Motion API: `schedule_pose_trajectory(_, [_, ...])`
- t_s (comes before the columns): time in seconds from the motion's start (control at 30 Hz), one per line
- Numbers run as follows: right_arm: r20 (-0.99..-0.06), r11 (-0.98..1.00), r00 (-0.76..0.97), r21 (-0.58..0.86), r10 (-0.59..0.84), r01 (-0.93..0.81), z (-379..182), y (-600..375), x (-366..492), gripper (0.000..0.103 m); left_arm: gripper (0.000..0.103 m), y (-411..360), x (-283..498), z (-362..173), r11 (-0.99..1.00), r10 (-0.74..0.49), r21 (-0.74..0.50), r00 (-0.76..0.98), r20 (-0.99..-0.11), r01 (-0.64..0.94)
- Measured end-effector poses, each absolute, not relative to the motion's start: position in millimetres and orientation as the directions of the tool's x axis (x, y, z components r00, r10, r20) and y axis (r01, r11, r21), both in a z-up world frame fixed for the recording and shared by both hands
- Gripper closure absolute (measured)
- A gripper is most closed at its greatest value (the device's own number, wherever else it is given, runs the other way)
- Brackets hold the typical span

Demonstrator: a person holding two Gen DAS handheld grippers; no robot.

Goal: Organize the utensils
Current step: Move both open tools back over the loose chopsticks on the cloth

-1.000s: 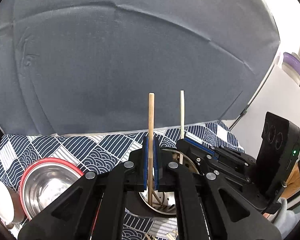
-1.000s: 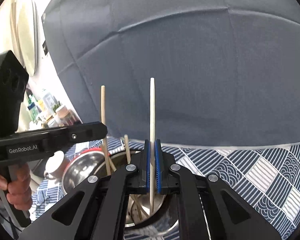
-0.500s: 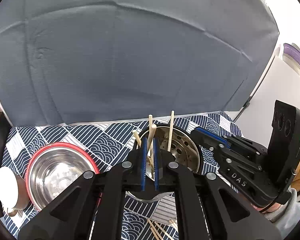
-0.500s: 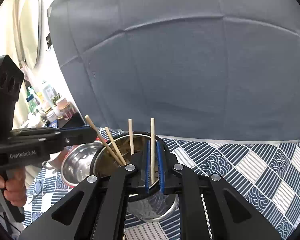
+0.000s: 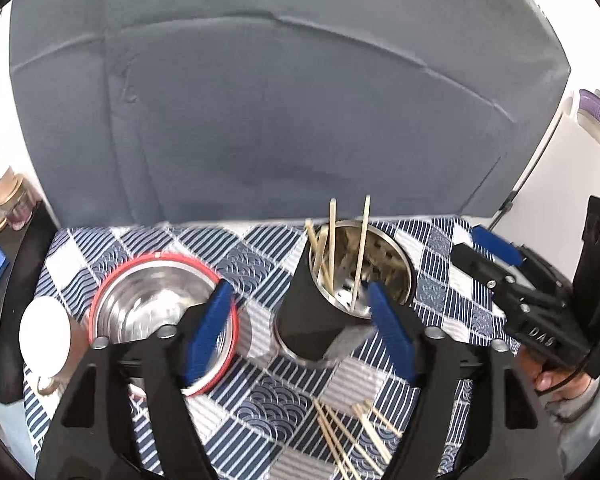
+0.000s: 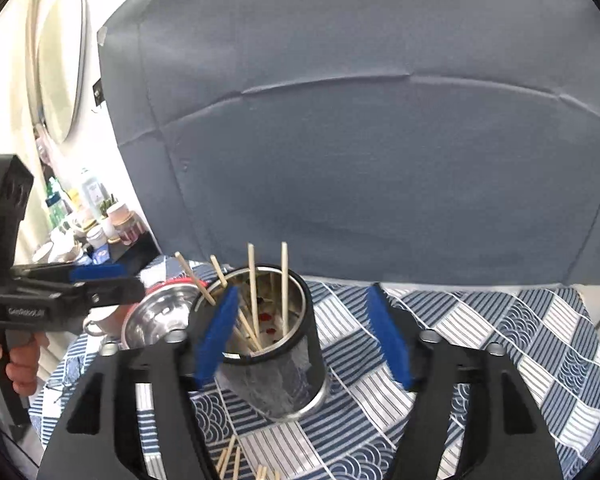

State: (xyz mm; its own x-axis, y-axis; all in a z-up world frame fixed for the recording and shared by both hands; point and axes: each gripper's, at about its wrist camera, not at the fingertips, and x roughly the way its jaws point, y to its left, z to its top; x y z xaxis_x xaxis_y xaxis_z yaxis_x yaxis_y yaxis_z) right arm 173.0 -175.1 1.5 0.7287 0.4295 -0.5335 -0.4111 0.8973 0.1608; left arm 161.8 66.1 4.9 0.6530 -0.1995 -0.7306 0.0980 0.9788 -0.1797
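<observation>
A steel utensil holder point(image 5: 308, 312) with a black sleeve stands on the blue checked cloth, with several wooden chopsticks point(image 5: 332, 240) upright in it. My left gripper point(image 5: 298, 292) hangs just in front of it. Its jaws are opening wide and nothing sits between the blue pads. In the right wrist view my right gripper point(image 6: 302, 294) is likewise opening, pads apart and empty, with the holder point(image 6: 276, 368) and its chopsticks point(image 6: 252, 280) just beyond. More loose chopsticks point(image 5: 348, 436) lie on the cloth near me. Each view shows the other gripper point(image 5: 476, 246) point(image 6: 132, 278) at its side.
A steel bowl with a red rim point(image 5: 156, 300) stands left of the holder, and a white mug point(image 5: 44, 336) further left. A grey fabric backdrop rises behind the table. Small pots and bottles point(image 6: 108, 220) crowd a shelf on the left. A hand point(image 6: 16, 364) grips the left tool.
Both grippers were shut on a chopstick held upright over the holder. The chopsticks have dropped into it, both jaws have opened, and both grippers have drawn back.
</observation>
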Motion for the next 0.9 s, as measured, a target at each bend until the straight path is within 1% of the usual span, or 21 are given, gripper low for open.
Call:
schedule_pose_trajectory(0.03, [-0.539, 0.898, 0.727, 0.158, 0.426, -0.41, 1, -177, 170, 0.031, 0.016, 67, 158, 2, 0.979, -0.197, -0.185, 0.647, -0.737, 0.087])
schedule_pose_trajectory(0.07, [-0.543, 0.899, 0.725, 0.155, 0.424, -0.409, 0, -178, 168, 0.027, 0.016, 69, 153, 0, 0.978, -0.197, -0.19, 0.648, -0.735, 0.082])
schedule_pose_trajectory(0.1, [-0.551, 0.901, 0.722, 0.15, 0.417, -0.406, -2, -179, 166, 0.022, 0.013, 69, 150, -3, 0.979, -0.192, -0.188, 0.645, -0.74, 0.076])
schedule_pose_trajectory(0.13, [-0.559, 0.903, 0.72, 0.147, 0.412, -0.403, -4, -180, 164, 0.02, 0.009, 69, 148, -7, 0.981, -0.184, -0.183, 0.635, -0.75, 0.069])
schedule_pose_trajectory(0.23, [-0.587, 0.907, 0.706, 0.135, 0.397, -0.398, -13, -184, 157, 0.018, 0.006, 68, 141, -19, 0.983, -0.171, -0.172, 0.611, -0.773, 0.058])
schedule_pose_trajectory(0.33, [-0.62, 0.912, 0.687, 0.13, 0.38, -0.388, -25, -187, 154, 0.018, 0.006, 67, 134, -35, 0.987, -0.155, -0.152, 0.58, -0.799, 0.054])
schedule_pose_trajectory(0.4, [-0.66, 0.915, 0.656, 0.126, 0.366, -0.384, -38, -189, 151, 0.017, 0.006, 67, 130, -49, 0.988, -0.146, -0.144, 0.555, -0.819, 0.046])
schedule_pose_trajectory(0.63, [-0.758, 0.922, 0.572, 0.097, 0.313, -0.376, -83, -193, 135, 0.017, 0.006, 64, 111, -98, 0.987, -0.151, -0.162, 0.447, -0.882, 0.013])
schedule_pose_trajectory(0.73, [-0.788, 0.922, 0.536, 0.101, 0.303, -0.373, -98, -194, 130, 0.017, 0.006, 63, 104, -115, 0.983, -0.171, -0.185, 0.404, -0.899, 0.004])
schedule_pose_trajectory(0.9, [-0.82, 0.921, 0.492, 0.104, 0.292, -0.375, -118, -194, 120, 0.017, 0.006, 58, 97, -135, 0.988, -0.149, -0.157, 0.356, -0.923, 0.008])
